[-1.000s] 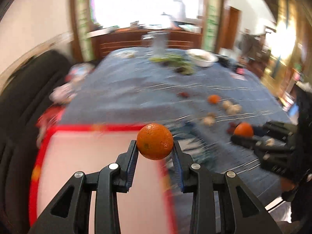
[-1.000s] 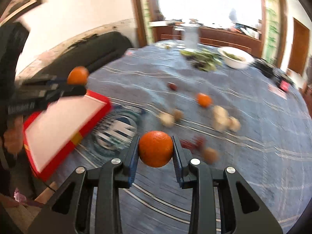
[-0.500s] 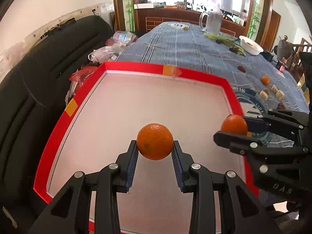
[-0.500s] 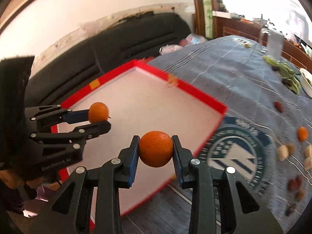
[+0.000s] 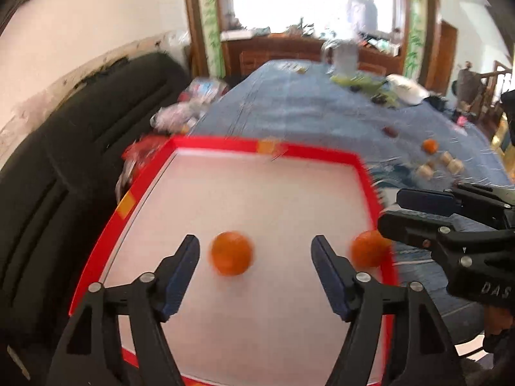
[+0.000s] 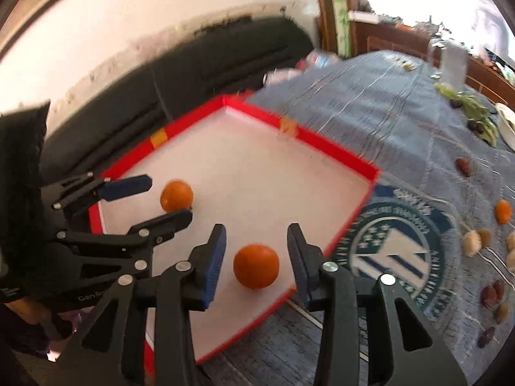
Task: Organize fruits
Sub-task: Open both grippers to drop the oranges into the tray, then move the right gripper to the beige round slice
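A red-rimmed white tray (image 5: 225, 143) sits at the near left end of the table; it also shows in the right wrist view (image 6: 338, 157). Two oranges lie in it. One orange (image 5: 231, 252) lies between the spread fingers of my open left gripper (image 5: 256, 251); in the right wrist view it (image 6: 176, 195) sits by the left gripper (image 6: 161, 197). The other orange (image 6: 256, 266) lies near the tray's right rim between the fingers of my open right gripper (image 6: 256, 244); in the left wrist view it (image 5: 367, 248) sits below the right gripper (image 5: 396, 209).
On the blue cloth (image 6: 370, 103) to the right lie a third orange (image 6: 503, 211), pale nuts (image 6: 473, 241) and dark dates (image 6: 492, 292). Greens (image 6: 473, 103), a jug (image 5: 342, 56) and a white bowl (image 5: 407, 88) stand at the far end. A black sofa (image 5: 64, 173) runs along the left.
Both grippers have opened and let go of their oranges, which now lie in the tray. Both views have pulled back a little.
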`<state>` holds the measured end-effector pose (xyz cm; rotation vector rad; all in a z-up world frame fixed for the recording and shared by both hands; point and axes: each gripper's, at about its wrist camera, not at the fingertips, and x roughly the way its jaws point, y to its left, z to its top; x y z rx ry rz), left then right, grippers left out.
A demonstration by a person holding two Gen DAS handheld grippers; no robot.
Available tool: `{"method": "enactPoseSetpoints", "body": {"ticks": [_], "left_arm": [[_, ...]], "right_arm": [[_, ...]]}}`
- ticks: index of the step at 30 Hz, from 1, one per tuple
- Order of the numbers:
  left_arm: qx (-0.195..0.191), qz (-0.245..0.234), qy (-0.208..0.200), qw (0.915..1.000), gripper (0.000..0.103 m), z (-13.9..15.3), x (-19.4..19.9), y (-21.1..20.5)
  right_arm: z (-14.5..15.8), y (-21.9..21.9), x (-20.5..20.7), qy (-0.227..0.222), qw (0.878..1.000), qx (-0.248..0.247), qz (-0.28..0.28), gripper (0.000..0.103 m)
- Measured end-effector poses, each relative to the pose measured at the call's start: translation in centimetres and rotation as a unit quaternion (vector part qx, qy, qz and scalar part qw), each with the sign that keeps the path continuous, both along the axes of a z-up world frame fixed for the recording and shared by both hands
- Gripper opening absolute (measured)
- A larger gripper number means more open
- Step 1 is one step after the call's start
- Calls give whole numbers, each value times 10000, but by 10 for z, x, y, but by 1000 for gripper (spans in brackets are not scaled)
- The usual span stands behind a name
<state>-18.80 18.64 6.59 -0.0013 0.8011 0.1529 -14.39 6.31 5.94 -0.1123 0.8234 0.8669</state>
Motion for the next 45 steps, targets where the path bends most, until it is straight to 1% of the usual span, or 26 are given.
{"method": "enactPoseSetpoints", "body": {"ticks": [2,4,7,10,12,15,16,19,20,22,24,27,29,31,33,34,35,36,37,38,39,40,41,43,44,45], "left_arm": [[-29,-260,-115,9996,79,5,1,-18],[-86,-608,-117,9980,79,7,5,-39],[-198,-1169,-52,9929,79,6,12,-75],[-205,-1731,75,9847,79,3,19,-116],[-218,-2113,161,9770,79,0,21,-143],[-253,-2540,297,9664,79,-4,20,-175],[-245,-2717,358,9614,79,-6,20,-188],[-162,-3038,460,9515,79,-9,18,-212],[-137,-3088,472,9499,79,-9,18,-220],[-59,-3216,474,9457,79,-8,16,-232],[-27,-3272,468,9438,79,-6,15,-237],[-16,-3275,504,9435,79,-6,20,-239],[-14,-3264,538,9437,79,-8,23,-243],[-33,-3264,588,9434,79,-9,26,-244],[-52,-3285,608,9425,79,-10,25,-248],[-52,-3303,614,9419,79,-10,26,-250],[-39,-3321,617,9412,79,-10,26,-253],[-27,-3333,617,9408,79,-10,26,-254],[-1,-3351,623,9401,79,-10,27,-256],[13,-3358,635,9398,79,-11,29,-258],[28,-3366,667,9393,79,-12,30,-261],[32,-3377,700,9387,79,-14,32,-263],[33,-3394,728,9378,79,-15,33,-265],[37,-3443,770,9357,79,-16,36,-270],[38,-3469,779,9346,79,-16,36,-272],[44,-3504,788,9333,79,-16,37,-275]], "right_arm": [[5,-26,-2,-74,9996,136,-226,45],[7,-51,-2,-95,9986,205,-477,45],[8,-101,-5,-107,9952,272,-937,45],[6,-159,-11,-120,9877,218,-1543,45],[2,-202,-17,-106,9796,196,-1996,45],[-10,-263,-24,4,9627,158,-2701,45],[-15,-283,-27,74,9559,180,-2932,45],[-27,-318,-28,279,9424,297,-3319,45],[-31,-326,-26,363,9388,355,-3406,45],[-37,-334,-21,481,9358,405,-3468,45],[-42,-336,-16,541,9359,500,-3445,44],[-47,-328,-10,591,9397,410,-3345,38],[-49,-322,-9,559,9420,380,-3287,36],[-48,-318,-6,536,9451,313,-3210,31],[-50,-316,0,693,9510,344,-2994,30],[-51,-318,3,816,9496,429,-2995,30],[-52,-323,7,1002,9477,577,-2975,30],[-53,-328,9,1172,9456,753,-2941,20],[-56,-337,13,1462,9416,1175,-2798,12],[-60,-350,15,1861,9301,1930,-2511,12],[-62,-358,16,2051,9211,2310,-2370,12],[-63,-363,16,2071,9167,2437,-2394,12],[-62,-369,15,1933,9172,2340,-2582,12],[-61,-372,12,1622,9242,1783,-2961,14],[-62,-372,11,1593,9264,1639,-2991,15],[-63,-370,9,1620,9284,1618,-2928,15]]}}
